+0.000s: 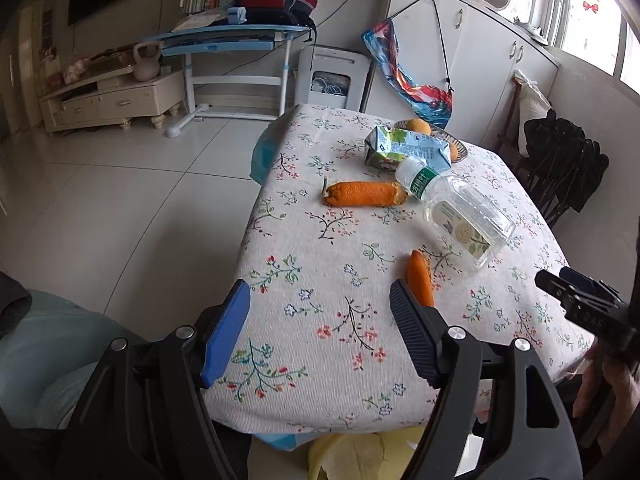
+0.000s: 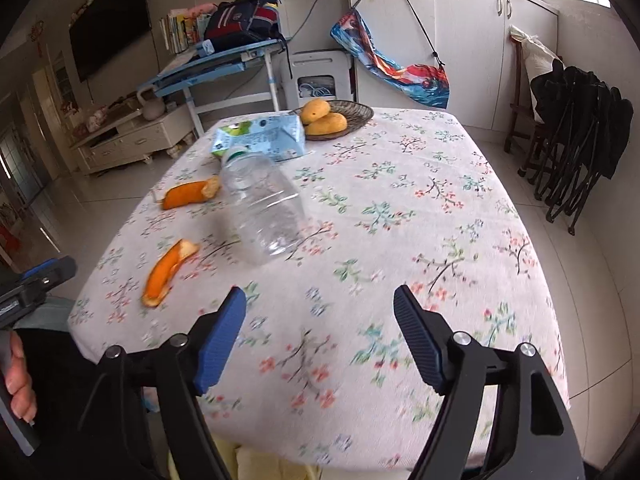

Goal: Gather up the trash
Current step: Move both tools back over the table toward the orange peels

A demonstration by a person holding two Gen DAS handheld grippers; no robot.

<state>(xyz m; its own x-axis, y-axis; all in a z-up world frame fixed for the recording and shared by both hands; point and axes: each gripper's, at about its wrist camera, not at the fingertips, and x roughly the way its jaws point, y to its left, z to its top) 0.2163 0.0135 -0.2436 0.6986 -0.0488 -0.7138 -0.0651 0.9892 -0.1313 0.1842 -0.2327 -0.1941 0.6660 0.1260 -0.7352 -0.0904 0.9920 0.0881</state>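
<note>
A clear empty plastic bottle (image 2: 262, 208) lies on its side mid-table on the floral tablecloth (image 2: 400, 200), white cap toward the blue-green carton (image 2: 260, 136), base toward the left gripper (image 1: 320, 320) and right gripper (image 2: 320, 332), both spread wide, holding nothing.

A bright living room with a glossy pale tiled floor (image 1: 120, 200). White cupboards (image 1: 460, 60) run below daylit windows (image 1: 592, 20). A blue-framed desk (image 1: 236, 36) holds books and a backpack (image 1: 280, 0). A dark television (image 2: 108, 24) hangs above a cream cabinet (image 1: 112, 100). Floral cloth covers the counter (image 2: 400, 200).
</note>
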